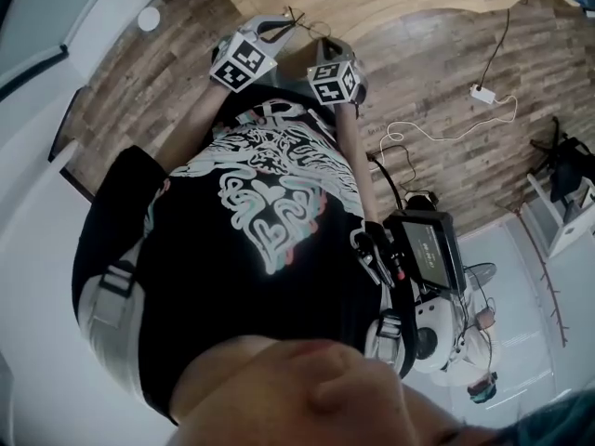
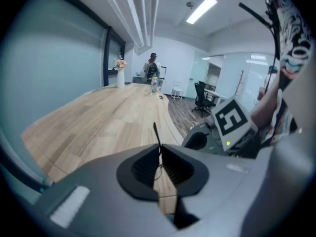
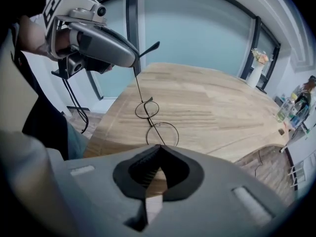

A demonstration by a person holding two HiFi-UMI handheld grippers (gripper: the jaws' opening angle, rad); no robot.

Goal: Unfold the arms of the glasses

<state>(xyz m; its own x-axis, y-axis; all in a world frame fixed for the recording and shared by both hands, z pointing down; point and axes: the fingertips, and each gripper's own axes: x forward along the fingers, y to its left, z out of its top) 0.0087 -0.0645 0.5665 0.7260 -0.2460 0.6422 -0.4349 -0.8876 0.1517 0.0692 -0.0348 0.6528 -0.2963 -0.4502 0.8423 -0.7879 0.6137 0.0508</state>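
Note:
Thin round wire glasses (image 3: 149,109) hang in the air between my two grippers, over the near edge of the wooden table (image 3: 212,107). In the right gripper view both lenses show ahead of my right gripper (image 3: 159,149), which is shut on the frame beside the nearer lens (image 3: 163,133). My left gripper (image 3: 132,60) comes in from the upper left, shut on one arm, whose dark tip (image 3: 153,46) pokes past its jaws. In the left gripper view that arm (image 2: 156,135) sticks up from the shut left gripper (image 2: 159,151). From the head view the glasses (image 1: 299,20) are a faint wire shape.
A white vase of flowers (image 2: 120,75) and bottles (image 2: 154,85) stand at the table's far end, where a person (image 2: 152,68) stands. Office chairs (image 2: 200,97) sit beyond. A white cable and power strip (image 1: 482,92) lie on the wood floor. A controller (image 1: 429,249) hangs at my waist.

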